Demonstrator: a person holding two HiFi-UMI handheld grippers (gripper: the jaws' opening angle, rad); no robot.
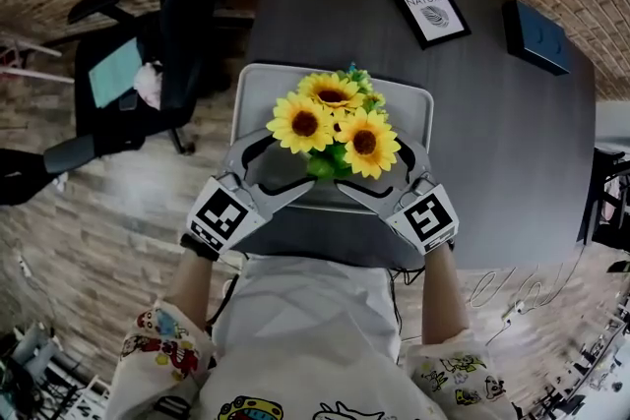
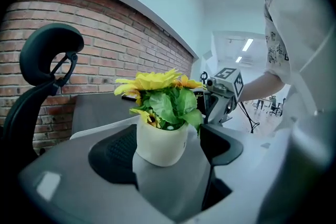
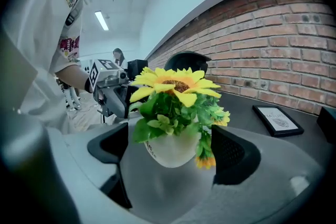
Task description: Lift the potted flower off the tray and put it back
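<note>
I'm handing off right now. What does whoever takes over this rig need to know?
Left tool: open, pot between its jaws, pads clear of it.
Right tool: open, astride the same pot from the other side, not pressing.
Pot: upright, seemingly resting on the tray on the table.
Done: cannot tell whether the lift has happened yet.
Left: if not, close both tools, lift, set it back; otherwise draw both tools away.

Framed print, office chair, dark table
</note>
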